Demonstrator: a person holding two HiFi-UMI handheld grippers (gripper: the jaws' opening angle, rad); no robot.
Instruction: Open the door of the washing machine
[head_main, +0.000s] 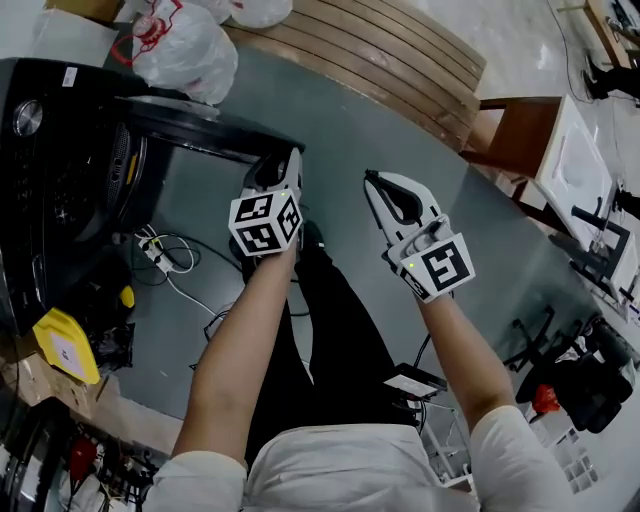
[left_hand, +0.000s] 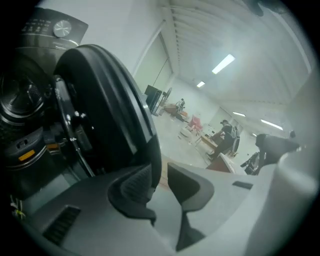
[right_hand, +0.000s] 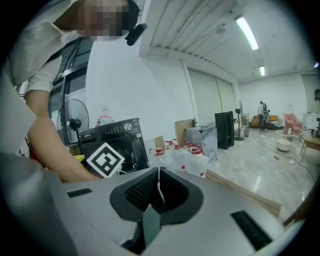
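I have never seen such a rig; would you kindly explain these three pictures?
A person wears a camera on the head, looking down. Each hand holds a white two-jaw gripper with a marker cube; the other two pictures come from cameras riding on those grippers. The left gripper sits at the rim of the round dark door of the black washing machine, swung open; its jaws stand apart. The right gripper is shut and empty. White plastic bags lie on the grey floor.
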